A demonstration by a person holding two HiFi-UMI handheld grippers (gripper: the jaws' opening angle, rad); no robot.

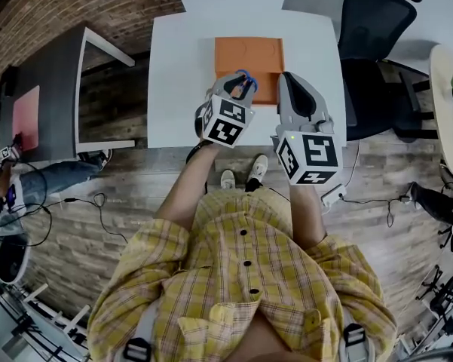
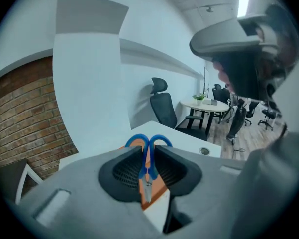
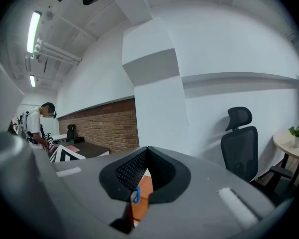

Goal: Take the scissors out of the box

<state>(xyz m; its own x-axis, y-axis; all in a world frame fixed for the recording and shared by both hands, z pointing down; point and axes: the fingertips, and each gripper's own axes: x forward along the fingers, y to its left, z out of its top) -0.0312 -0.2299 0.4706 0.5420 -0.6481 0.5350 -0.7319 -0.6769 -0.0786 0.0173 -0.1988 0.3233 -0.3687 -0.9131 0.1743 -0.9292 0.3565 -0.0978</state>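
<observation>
An orange box [image 1: 260,55] lies flat on the white table [image 1: 181,74]. My left gripper [image 1: 241,89] hangs over the box's near edge, shut on the blue-handled scissors [image 1: 245,80]. In the left gripper view the scissors [image 2: 148,156] stand pinched between the black pads, handle loops up and blades toward the camera, with the box [image 2: 158,185] below. My right gripper [image 1: 290,78] hovers just right of the left one, at the box's right side. In its own view the right gripper [image 3: 147,153] has its jaws touching, nothing between them; the box [image 3: 142,193] shows beneath.
A black office chair [image 1: 373,29] stands right of the table, with a round table bearing a plant [image 1: 452,96] beyond it. A dark desk [image 1: 49,89] sits to the left by the brick wall. Cables lie on the wood floor. A person [image 3: 40,123] stands far off.
</observation>
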